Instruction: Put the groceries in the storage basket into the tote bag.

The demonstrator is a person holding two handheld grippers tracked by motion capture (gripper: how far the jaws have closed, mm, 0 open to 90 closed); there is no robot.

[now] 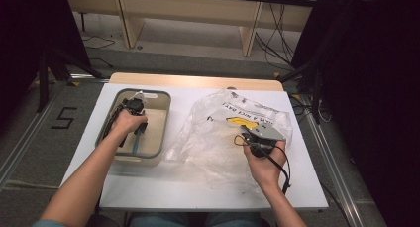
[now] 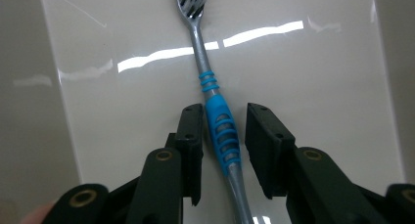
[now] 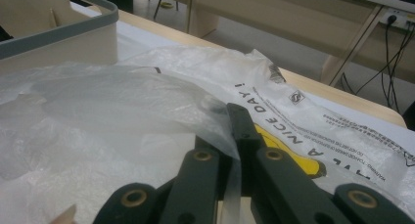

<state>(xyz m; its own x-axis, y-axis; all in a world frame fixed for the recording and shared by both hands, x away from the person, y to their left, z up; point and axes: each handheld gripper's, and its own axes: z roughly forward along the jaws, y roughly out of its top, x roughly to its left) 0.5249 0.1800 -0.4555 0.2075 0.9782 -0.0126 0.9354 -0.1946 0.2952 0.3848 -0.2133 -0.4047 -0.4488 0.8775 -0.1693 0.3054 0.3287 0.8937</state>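
The left tool [image 2: 222, 136] points down into a shallow beige bin [image 1: 161, 115], its jaws apart on either side of a toothbrush [image 2: 221, 131] that lies flat on the bin floor; the blue ribbed grip sits between the pads, close to one and clear of the other, while the grey neck and bristled head run straight away from the tool. The right tool [image 3: 235, 136], well apart from the left one across the white worktop [image 1: 163, 185], has its jaws together, clamped on a fold of a clear plastic bag [image 3: 112, 111]. The bag, printed with black lettering and a yellow mark, spreads crumpled around and beyond that tool, just beside the bin.
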